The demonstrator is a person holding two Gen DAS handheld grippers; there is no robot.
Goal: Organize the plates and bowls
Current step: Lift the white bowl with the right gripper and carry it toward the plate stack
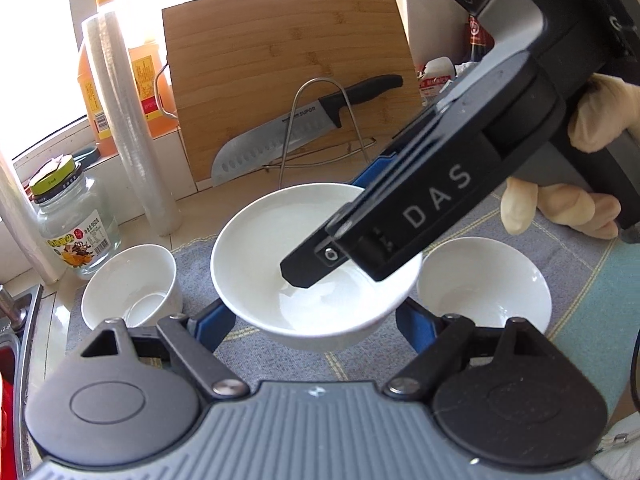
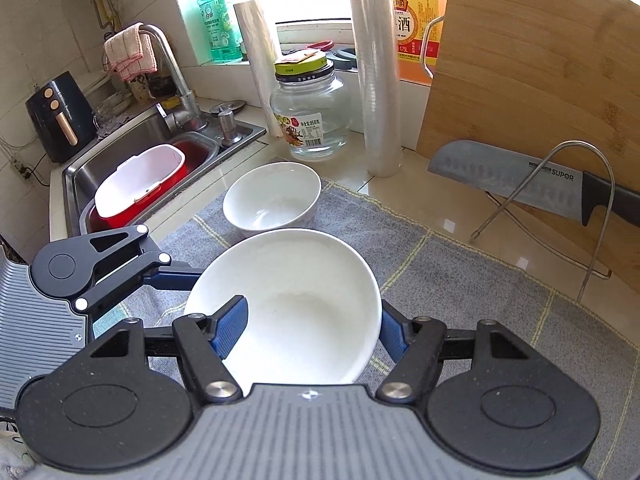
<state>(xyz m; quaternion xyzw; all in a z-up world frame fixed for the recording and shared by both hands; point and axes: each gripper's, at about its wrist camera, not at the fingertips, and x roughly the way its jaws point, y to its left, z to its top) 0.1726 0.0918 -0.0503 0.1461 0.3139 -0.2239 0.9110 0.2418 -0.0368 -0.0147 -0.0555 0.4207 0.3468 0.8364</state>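
Progress: early, nothing stacked | shallow white bowl [image 2: 296,304] mid-mat, right tongs [image 2: 308,326] spread across its rim, left tongs [image 1: 316,328] wide beside it, neither gripping | two small bowls [image 1: 132,284] [image 1: 484,280] apart

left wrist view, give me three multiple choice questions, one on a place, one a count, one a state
1. Where is the steel knife with black handle?
A in the sink
B against the bamboo cutting board
C inside a bowl

2. How many white ceramic bowls show?
A two
B three
C four

3. The clear glass jar is:
A lidded
B open
C tipped over

Answers:
1. B, its blade leans on the board.
2. B, one left, one middle, one right.
3. A, its yellow-green lid sits on top.
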